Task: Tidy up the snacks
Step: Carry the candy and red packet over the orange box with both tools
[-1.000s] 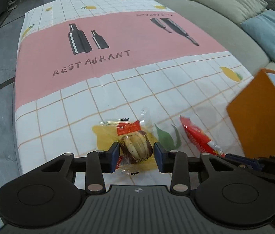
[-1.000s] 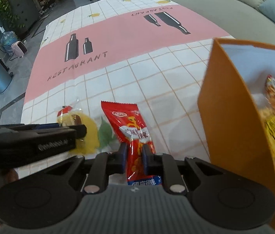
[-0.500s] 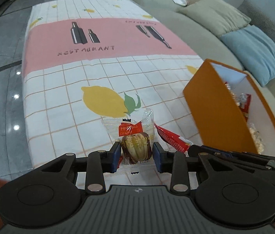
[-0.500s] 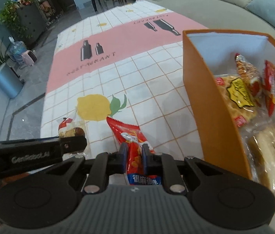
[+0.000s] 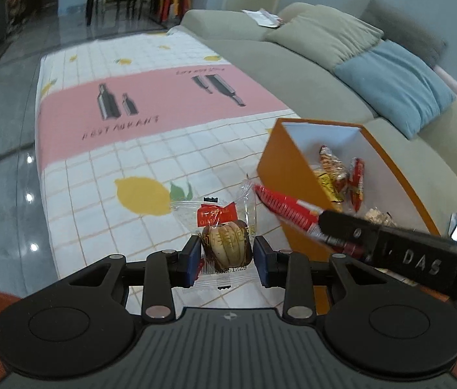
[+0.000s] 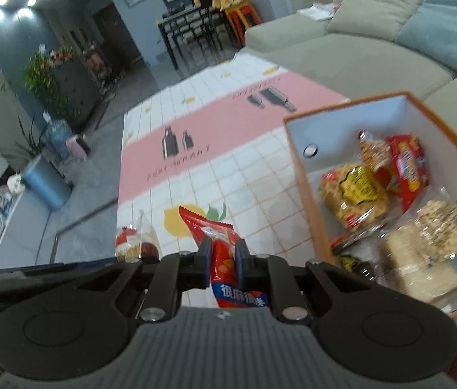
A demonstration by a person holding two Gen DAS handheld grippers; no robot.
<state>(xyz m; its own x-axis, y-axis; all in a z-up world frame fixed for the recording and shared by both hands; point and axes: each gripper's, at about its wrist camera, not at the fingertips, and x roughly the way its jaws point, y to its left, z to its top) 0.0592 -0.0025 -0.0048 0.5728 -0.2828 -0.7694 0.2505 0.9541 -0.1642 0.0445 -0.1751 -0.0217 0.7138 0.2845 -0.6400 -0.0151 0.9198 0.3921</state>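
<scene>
Left wrist view
Left tool (image 5: 227,256): closed on a clear-wrapped pastry (image 5: 226,246); both pads press the round cake itself, wrapper ends loose above and below.
Pastry position: lifted off the desk (image 5: 105,175), short of the orange box (image 5: 288,178) and to its left.
Right tool, seen from the side (image 5: 332,231): clamps one end of a red snack packet (image 5: 285,207); the packet's free end points toward the pastry wrapper, close to it.
Risk 1: the two packets are near each other; if the hands converge, the free end could catch the pastry wrapper and tug it.
Risk 2: the pastry is soft; a hard squeeze could crush it, judged from how the pads bite the cake.

Right wrist view
Right tool (image 6: 223,257): closed on the red snack packet (image 6: 222,253), gripped near the lower part; the upper length stands free.
Box (image 6: 304,188): open top, to the right of the tool, already holding several packets (image 6: 354,194) and a pale block in plastic (image 6: 429,243).
Left tool (image 6: 34,275): at lower left, pastry (image 6: 137,243) just visible beyond it.
Risk 3: the packet is slick film held by a narrow pinch; it could slide or swing out before it is over the box.
Risk 4: the near wall of the box stands between tool and inside; a low approach could knock the wall and shove the box along the cloth.
Risk 5: both hands aiming at one opening could collide above it.
Picture quality: blurred; fine contact unclear.
</scene>
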